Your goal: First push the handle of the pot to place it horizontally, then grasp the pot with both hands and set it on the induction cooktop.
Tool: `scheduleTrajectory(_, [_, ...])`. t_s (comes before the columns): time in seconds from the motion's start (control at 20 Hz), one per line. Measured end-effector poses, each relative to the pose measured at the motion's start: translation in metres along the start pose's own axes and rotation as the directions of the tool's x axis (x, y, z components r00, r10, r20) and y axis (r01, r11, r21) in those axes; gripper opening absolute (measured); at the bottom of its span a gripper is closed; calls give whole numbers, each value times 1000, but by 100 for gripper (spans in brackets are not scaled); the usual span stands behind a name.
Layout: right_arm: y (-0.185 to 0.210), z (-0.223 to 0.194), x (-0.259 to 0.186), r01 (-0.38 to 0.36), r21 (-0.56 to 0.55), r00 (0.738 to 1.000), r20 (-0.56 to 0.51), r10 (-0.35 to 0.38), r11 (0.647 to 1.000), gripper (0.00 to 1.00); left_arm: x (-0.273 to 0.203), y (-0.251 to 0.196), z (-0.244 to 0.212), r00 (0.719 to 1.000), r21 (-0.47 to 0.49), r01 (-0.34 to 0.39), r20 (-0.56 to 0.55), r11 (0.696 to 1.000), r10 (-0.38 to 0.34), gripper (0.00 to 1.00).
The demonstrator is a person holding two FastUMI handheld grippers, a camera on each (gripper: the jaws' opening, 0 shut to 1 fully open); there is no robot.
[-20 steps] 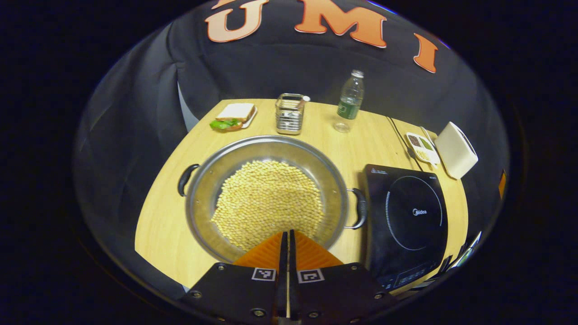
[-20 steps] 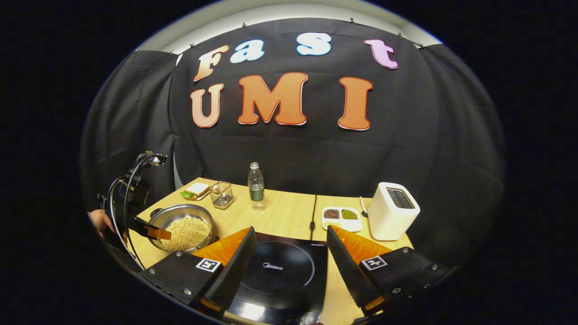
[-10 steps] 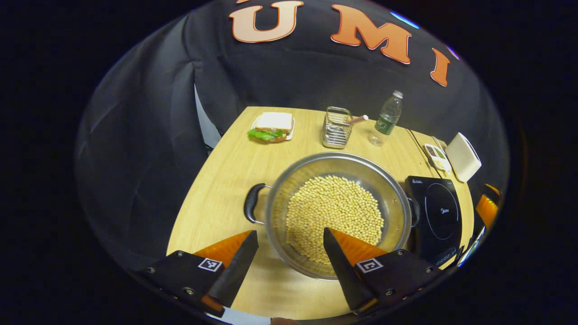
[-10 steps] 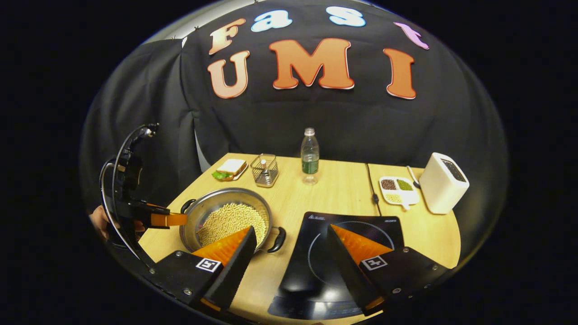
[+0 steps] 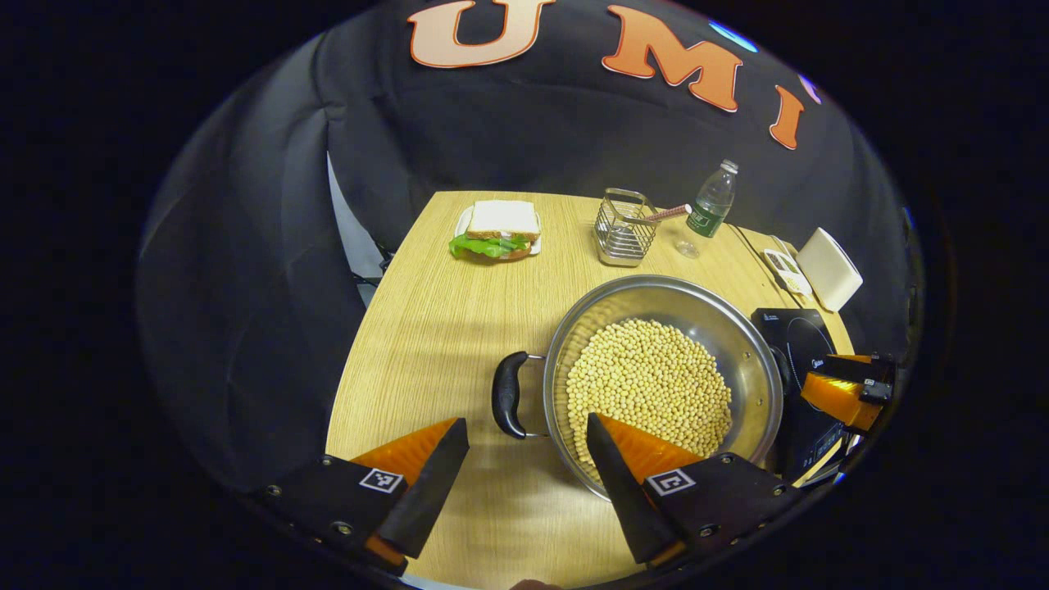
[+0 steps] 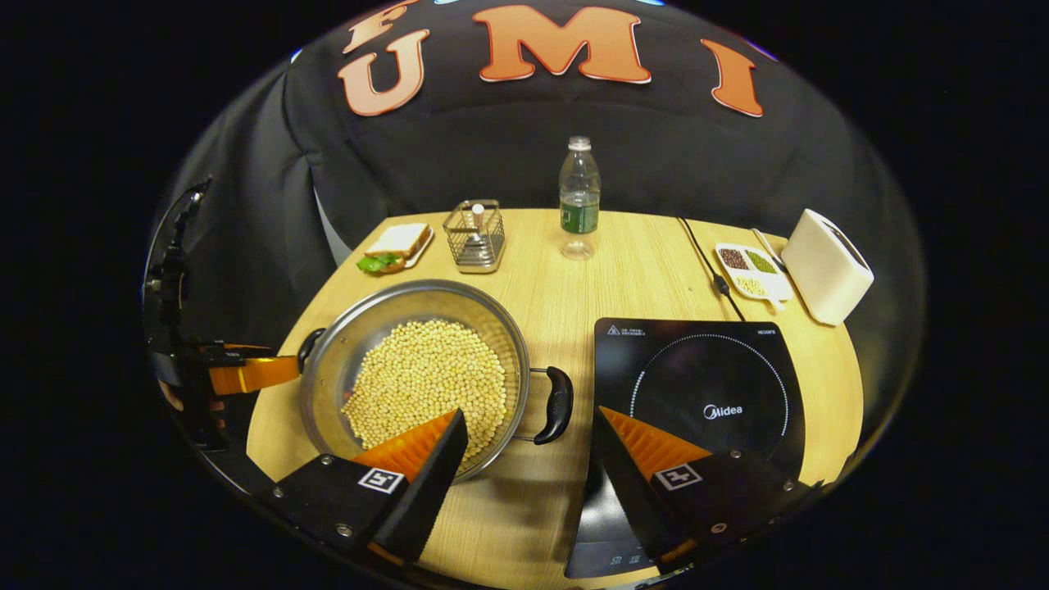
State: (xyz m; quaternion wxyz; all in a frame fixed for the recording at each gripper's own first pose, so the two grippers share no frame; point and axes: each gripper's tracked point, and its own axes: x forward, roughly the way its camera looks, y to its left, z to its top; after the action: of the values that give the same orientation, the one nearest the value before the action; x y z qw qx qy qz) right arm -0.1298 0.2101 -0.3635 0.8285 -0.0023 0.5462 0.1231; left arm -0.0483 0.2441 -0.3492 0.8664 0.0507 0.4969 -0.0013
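Now the pot (image 6: 414, 369) sits on the wooden table (image 6: 623, 270) just left of the induction cooktop (image 6: 697, 385), not on it, with a bed of pale beans (image 6: 426, 385) in it. Its two black handles lie on a line running left to right across the table: the right handle (image 6: 557, 404) points toward the cooktop, and the left handle (image 5: 508, 395) points away from it. The left gripper (image 5: 524, 455) is spread wide and holds nothing, its fingers straddling the left handle from short of it. The right gripper (image 6: 529, 455) is likewise wide open and empty, with the right handle in the gap ahead of its fingers. Farther back stand one sandwich on a plate (image 6: 396, 246), one wire basket (image 6: 474, 235), one water bottle (image 6: 579, 197), one divided dish of grains (image 6: 750, 270) and one white toaster (image 6: 826, 266).
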Motion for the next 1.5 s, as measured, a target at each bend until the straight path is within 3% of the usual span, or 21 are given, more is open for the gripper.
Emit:
scheduleTrajectory(0.25, [-2,-15,38,32,3,995,-90,-31,999,89,27,0,2,1000,6,-1,1,1000,1,92])
scheduleTrajectory(0.5, [6,-22,57,21,42,991,-136,-15,999,83,49,1,-2,1000,-15,12,-11,1000,-12,92])
scheduleTrajectory(0.55, [6,-23,60,24,47,990,-140,-17,999,78,53,0,-3,1000,-27,17,-13,999,-18,92])
scheduleTrajectory(0.6, [6,-22,63,27,54,990,-141,-19,998,83,56,0,-4,1000,-37,23,-12,999,-24,92])
scheduleTrajectory(0.9, [1,-26,74,54,99,985,-168,-37,994,78,75,1,-12,999,-24,24,-21,999,-24,93])
scheduleTrajectory(1.0, [0,-27,76,59,105,984,-172,-40,993,71,83,4,-14,1000,0,3,-28,1000,-3,81])
scheduleTrajectory(1.2, [0,-29,80,55,106,983,-179,-35,993,68,95,-3,-24,998,-27,38,-53,999,-39,76])
scheduleTrajectory(1.3, [-1,-30,80,52,99,984,-177,-34,994,67,96,-3,-23,998,-39,33,-45,999,-35,69])
scheduleTrajectory(1.5, [-1,-29,81,46,110,981,-190,-24,993,64,96,-3,-21,1000,-59,15,-24,998,-17,65])
